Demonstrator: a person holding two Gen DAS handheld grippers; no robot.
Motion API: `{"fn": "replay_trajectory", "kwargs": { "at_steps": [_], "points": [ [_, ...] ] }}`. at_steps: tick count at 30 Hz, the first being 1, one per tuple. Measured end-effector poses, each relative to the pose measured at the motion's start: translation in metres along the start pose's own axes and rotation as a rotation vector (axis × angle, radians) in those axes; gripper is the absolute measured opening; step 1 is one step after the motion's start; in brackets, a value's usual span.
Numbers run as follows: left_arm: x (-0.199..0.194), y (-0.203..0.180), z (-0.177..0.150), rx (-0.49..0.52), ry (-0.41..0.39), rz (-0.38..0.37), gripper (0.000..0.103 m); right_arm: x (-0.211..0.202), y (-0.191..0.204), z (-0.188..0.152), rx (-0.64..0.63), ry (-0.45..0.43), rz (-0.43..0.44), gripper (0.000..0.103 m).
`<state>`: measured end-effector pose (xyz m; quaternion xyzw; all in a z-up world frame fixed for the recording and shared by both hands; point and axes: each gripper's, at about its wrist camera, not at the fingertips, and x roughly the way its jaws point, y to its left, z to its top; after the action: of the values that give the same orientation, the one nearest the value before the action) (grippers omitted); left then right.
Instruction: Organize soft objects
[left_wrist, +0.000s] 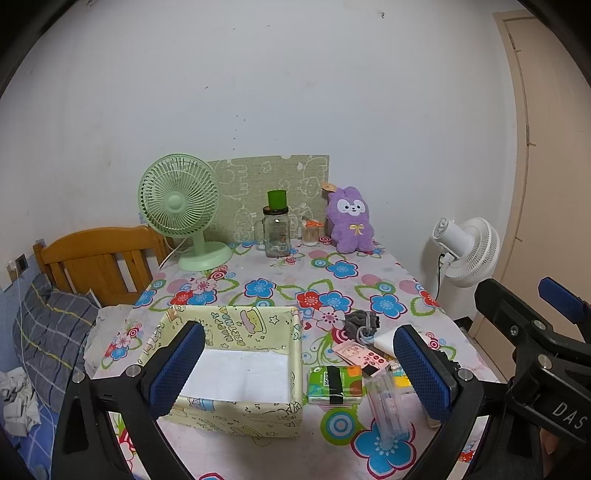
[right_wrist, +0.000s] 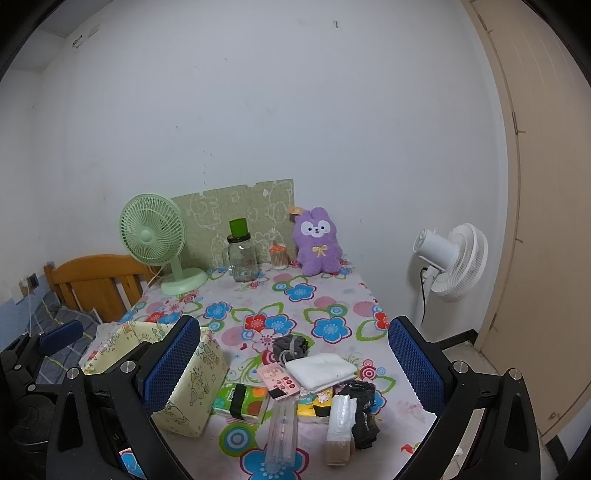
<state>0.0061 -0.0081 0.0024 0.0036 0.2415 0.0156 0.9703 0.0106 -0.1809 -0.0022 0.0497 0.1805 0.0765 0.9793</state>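
A yellow cartoon-print fabric box (left_wrist: 236, 369) (right_wrist: 184, 384) stands open at the near left of the flowered table, with only white lining showing inside. My left gripper (left_wrist: 299, 365) hovers open above it, holding nothing. To the box's right lie a grey scrunched cloth (left_wrist: 362, 323) (right_wrist: 290, 345), a folded white cloth (right_wrist: 321, 373), a black fabric piece (right_wrist: 364, 410) and a green tissue pack (left_wrist: 334, 384) (right_wrist: 242, 400). My right gripper (right_wrist: 291, 369) stands open above this pile, empty. A purple plush bunny (left_wrist: 351, 225) (right_wrist: 319, 245) sits at the far edge.
A green desk fan (left_wrist: 181, 210), a glass jar (left_wrist: 275, 236) with a green cup on it and a small swab jar (left_wrist: 310, 232) line the back. A clear pen case (right_wrist: 282, 432), pink card (right_wrist: 279, 380) and plastic packet (right_wrist: 338, 424) lie near. A white fan (right_wrist: 450, 258) stands right, a bed left.
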Motion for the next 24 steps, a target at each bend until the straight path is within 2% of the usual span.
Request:
{"fn": "replay_trajectory", "kwargs": {
  "at_steps": [24],
  "points": [
    [0.0000, 0.0005, -0.0013, -0.001, -0.002, 0.000, 0.103, 0.0036, 0.0010, -0.0001, 0.000, 0.007, 0.000, 0.103]
  ]
}}
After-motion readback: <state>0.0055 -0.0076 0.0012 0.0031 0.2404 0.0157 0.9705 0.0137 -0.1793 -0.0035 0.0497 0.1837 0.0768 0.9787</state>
